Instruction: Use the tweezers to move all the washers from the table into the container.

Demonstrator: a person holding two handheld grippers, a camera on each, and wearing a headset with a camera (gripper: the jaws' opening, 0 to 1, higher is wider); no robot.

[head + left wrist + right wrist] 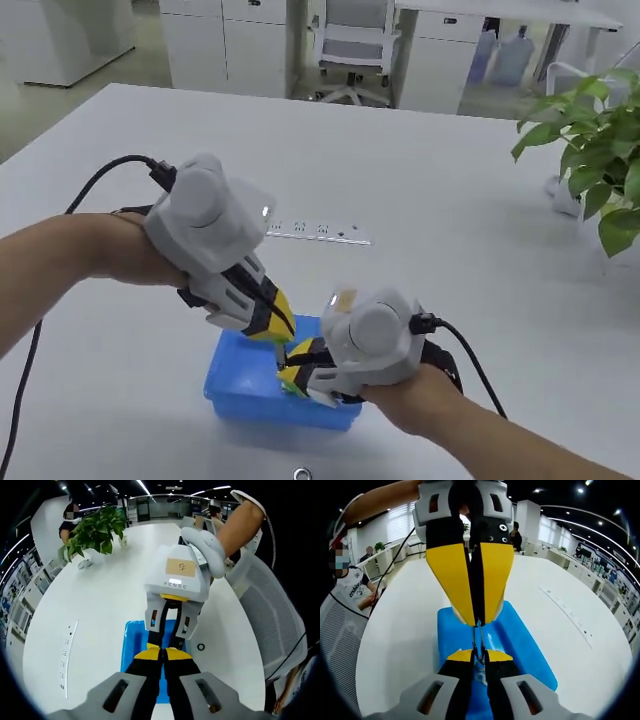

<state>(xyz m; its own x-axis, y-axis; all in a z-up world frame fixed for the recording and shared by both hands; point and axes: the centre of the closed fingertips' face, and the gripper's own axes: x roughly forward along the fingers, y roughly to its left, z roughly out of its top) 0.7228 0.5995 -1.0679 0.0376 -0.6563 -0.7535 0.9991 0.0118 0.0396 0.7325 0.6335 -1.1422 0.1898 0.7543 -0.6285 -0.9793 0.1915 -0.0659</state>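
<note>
We lose both ends of the thin metal tweezers (478, 641) inside the left claw (477, 623) and the right claw (479, 656), and the head view's bottom edge cuts a small metal washer (300, 473).

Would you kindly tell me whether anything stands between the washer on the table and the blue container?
Nothing visible does. The small dark ring washer lies on bare white table near the open blue plastic container; the left gripper and right gripper hang over the container, not between.
</note>
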